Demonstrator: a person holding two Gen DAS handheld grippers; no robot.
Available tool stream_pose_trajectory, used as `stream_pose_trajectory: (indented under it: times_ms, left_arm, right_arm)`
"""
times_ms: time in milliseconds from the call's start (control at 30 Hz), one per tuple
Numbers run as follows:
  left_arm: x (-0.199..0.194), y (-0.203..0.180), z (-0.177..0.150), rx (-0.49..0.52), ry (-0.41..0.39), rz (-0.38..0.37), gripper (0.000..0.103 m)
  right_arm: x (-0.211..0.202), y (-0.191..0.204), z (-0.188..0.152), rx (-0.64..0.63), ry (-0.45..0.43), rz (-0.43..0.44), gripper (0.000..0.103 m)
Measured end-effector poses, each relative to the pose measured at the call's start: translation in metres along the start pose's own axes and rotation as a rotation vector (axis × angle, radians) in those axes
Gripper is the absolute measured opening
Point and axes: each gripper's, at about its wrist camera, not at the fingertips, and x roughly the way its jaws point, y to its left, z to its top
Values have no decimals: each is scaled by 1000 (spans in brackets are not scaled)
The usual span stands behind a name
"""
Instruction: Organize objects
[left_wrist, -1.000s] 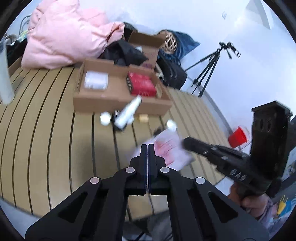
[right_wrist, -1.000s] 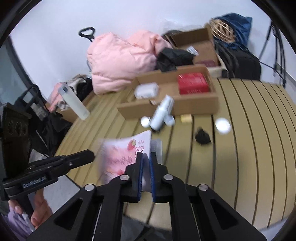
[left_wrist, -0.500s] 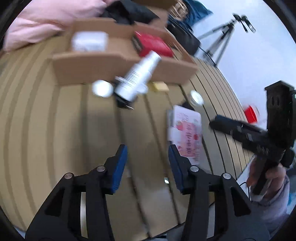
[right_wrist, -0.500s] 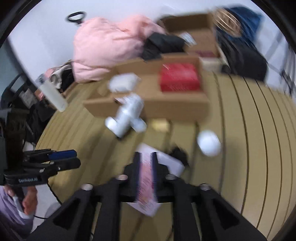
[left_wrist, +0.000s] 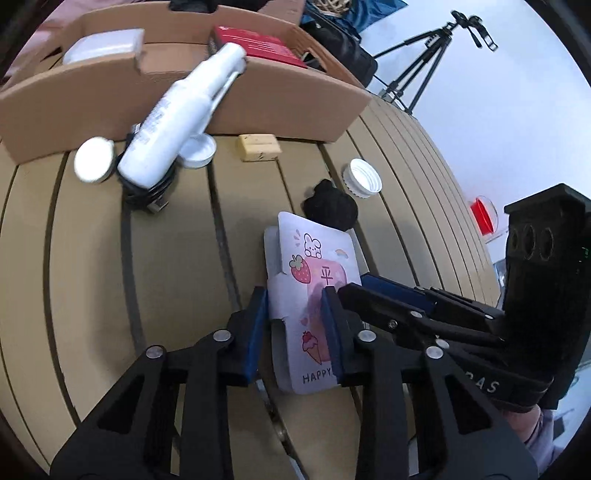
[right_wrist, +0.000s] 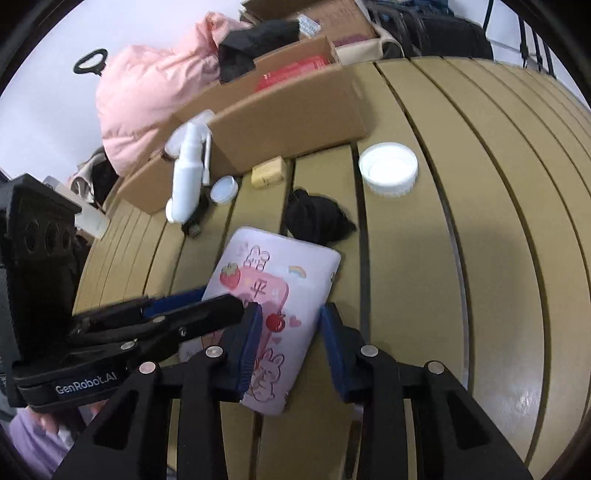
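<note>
Your left gripper (left_wrist: 295, 325) has its jaws partly apart and closing, straddling the near left edge of the pink cartoon pouch (left_wrist: 317, 295); the blue pads sit on either side of the white flap, but you cannot tell whether they press on it. Your right gripper (right_wrist: 291, 343) is a little wider, its jaws also closing, with the pouch's near end between them; a gap shows beside the right pad, so nothing is clamped there. The left gripper's tips lie across the pouch's left side in the right wrist view. The pouch lies flat on the slatted table (right_wrist: 480, 258), its far corner touching a black cloth lump (right_wrist: 317, 219). Farther off, a white spray bottle (left_wrist: 177, 118) leans against the cardboard box (left_wrist: 288, 107), with a white cap (right_wrist: 388, 171) and a tan block (left_wrist: 258, 147) near it.
</note>
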Motion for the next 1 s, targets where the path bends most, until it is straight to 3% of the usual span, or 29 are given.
stream_pose_trajectory:
  times_ms: [200,333,367,400,433,467,533,667,733,833,933,1000]
  left_arm:
    - [-33,-10,-18,-20,-39,26,14]
    - [-80,-10,-6,-49,-119,-26,9]
    - [-92,-12,6,-39,-108,-74,9]
    - [-100,-13,17,-29,-119,-37,9]
    - [-104,-13,25,-19,-123,-16,7]
    - [-112,-9,38,-20,-139,0,7]
    - [-127,12,70,-73,-179,-5,7]
    - [-131,47,101,-121,-182,51,6]
    - [-128,65,119,-121,-178,79,6]
    - [-120,99,153,-195,-187,57,6]
    - [-107,123,171,-223,-217,143,7]
    - [-81,145,179,-258,-136,234,8]
  right_arm:
    - [-5,8,-6,10,8,13,32]
    - [-29,33,-3,-36,-36,35,31]
    - [-36,41,1,-53,-56,39,28]
    - [-42,51,8,-72,-73,63,4]
    - [-47,62,18,-88,-74,149,0]
    - [-51,78,33,-105,-85,161,0]
    - [-53,105,60,-185,-120,82,1]
    - [-40,133,122,-211,-120,90,1]
    - [-41,134,141,-215,-163,129,1]
    - [-31,127,152,-206,-158,77,1]
    - [-20,117,149,-182,-143,62,1]
    - [-8,108,140,-165,-110,52,1]
